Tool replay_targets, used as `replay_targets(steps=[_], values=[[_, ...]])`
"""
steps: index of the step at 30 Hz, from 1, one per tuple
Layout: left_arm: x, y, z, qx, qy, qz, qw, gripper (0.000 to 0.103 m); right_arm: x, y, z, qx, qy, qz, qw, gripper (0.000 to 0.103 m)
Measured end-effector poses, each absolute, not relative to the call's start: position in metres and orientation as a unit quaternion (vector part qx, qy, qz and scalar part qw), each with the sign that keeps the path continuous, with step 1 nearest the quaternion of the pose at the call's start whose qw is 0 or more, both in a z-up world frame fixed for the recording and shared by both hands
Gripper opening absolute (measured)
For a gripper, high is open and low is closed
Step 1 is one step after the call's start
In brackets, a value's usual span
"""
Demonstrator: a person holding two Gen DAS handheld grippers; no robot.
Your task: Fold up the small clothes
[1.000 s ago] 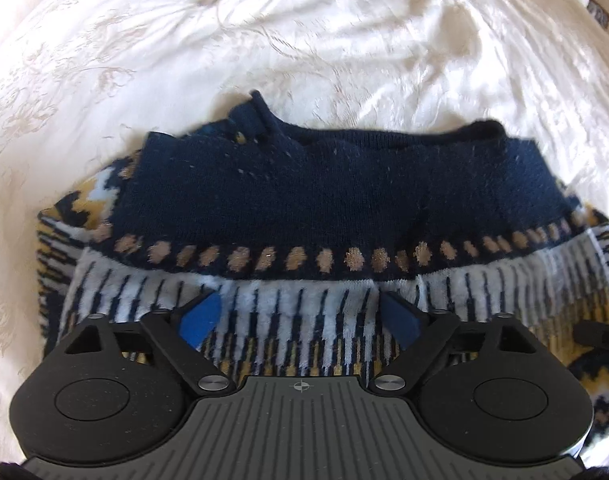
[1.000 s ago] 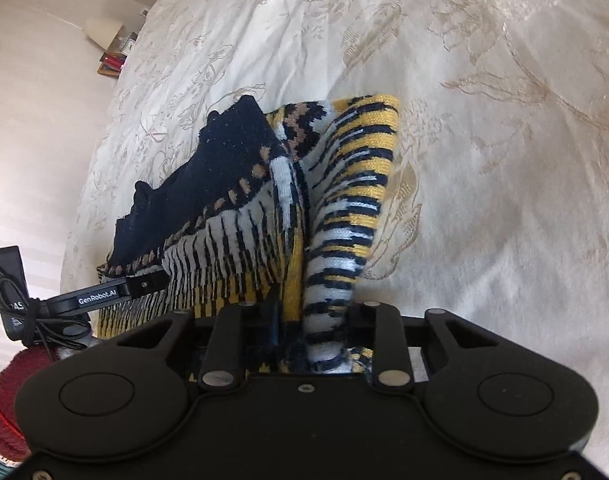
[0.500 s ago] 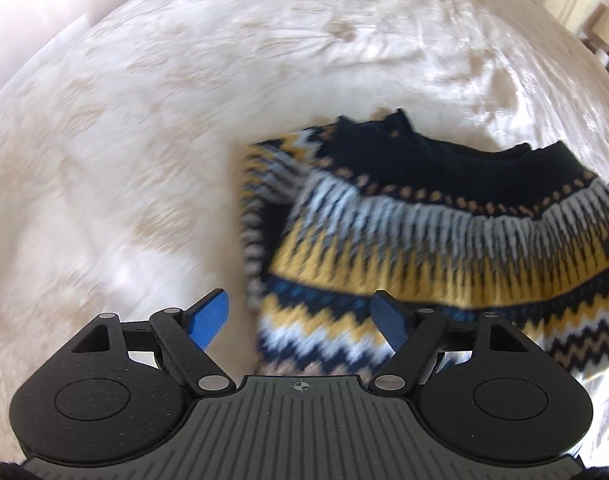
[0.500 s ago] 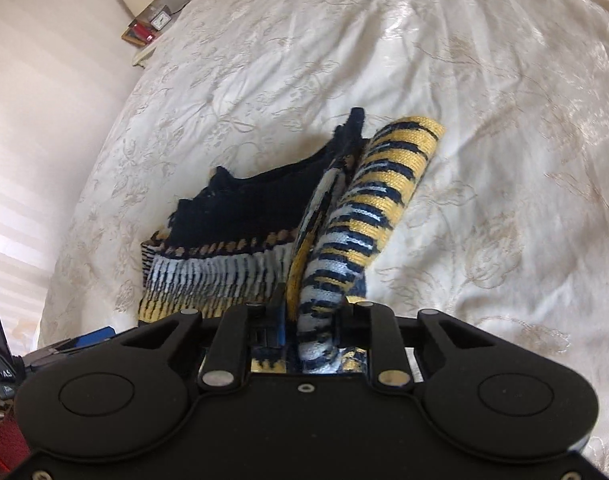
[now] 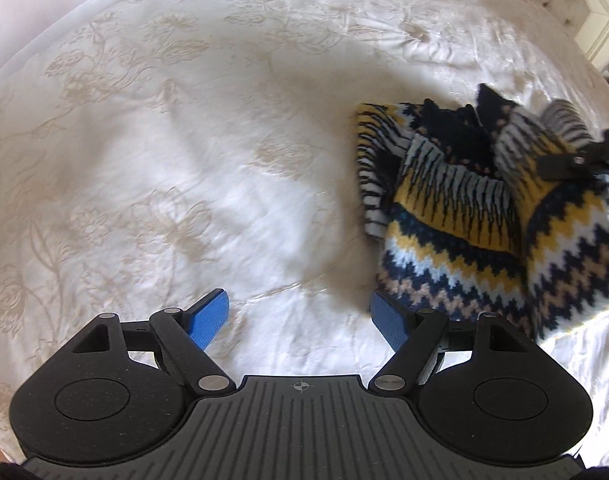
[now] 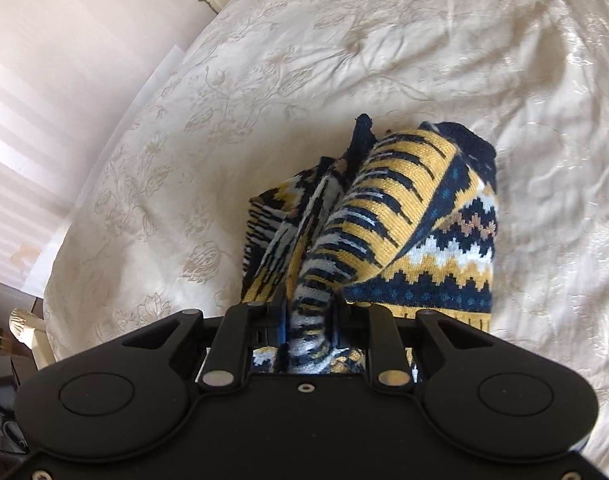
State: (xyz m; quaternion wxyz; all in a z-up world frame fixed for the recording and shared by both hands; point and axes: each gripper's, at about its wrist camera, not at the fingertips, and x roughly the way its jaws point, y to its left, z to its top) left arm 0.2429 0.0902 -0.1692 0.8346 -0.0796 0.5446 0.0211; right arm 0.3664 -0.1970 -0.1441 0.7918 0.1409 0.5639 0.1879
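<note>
**Inspector:** Sweater [image 6: 420, 224]: a small patterned knit in navy, yellow and white. It lies on the bedspread [image 6: 344, 40] with its right side lifted and doubled toward the middle. Your right gripper [image 6: 306, 320] is clamped on a bunched ridge of that knit; its jaws have just been closing further, with the fabric between them.

**Operator:** And the left one?

**Inspector:** Your left gripper [image 5: 300, 316] stands wide with nothing in it, over bare bedspread. The sweater's lower corner lies just beside its right-hand blue pad [image 5: 388, 318]. Whether that pad touches the hem I cannot tell.

**Operator:** How will the piece handle?

**Inspector:** My judgement: soft, light and thick. It drapes and sags from a single hold, so the lifted flap will likely roll or twist unless you carry it low. The knit looks grippy rather than slippery, and it is not fragile, though it can stretch if you drag it. The glossy bedspread may let the lower layers slide along with it.

**Operator:** Where should I take hold?

**Inspector:** At an edge or corner. Pinch the full thickness of the hem or side seam, not a loose pucker. For the left gripper, the near lower corner looks the soundest point for pinning the sweater while the flap is laid over.
</note>
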Motion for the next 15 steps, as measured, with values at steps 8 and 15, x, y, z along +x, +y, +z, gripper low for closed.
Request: replay_targets(steps=[8, 15], values=[[0.229, 0.113, -0.172, -0.088, 0.55, 0.029, 0.83, 0.077, 0.377, -0.131, -0.178, 0.067, 0.596, 0.163, 0.783, 0.031], [0.227, 0.121, -0.173, -0.094, 0.552, 0.025, 0.828, 0.077, 0.371, -0.124, -0.17, 0.122, 0.553, 0.204, 0.799, 0.047]])
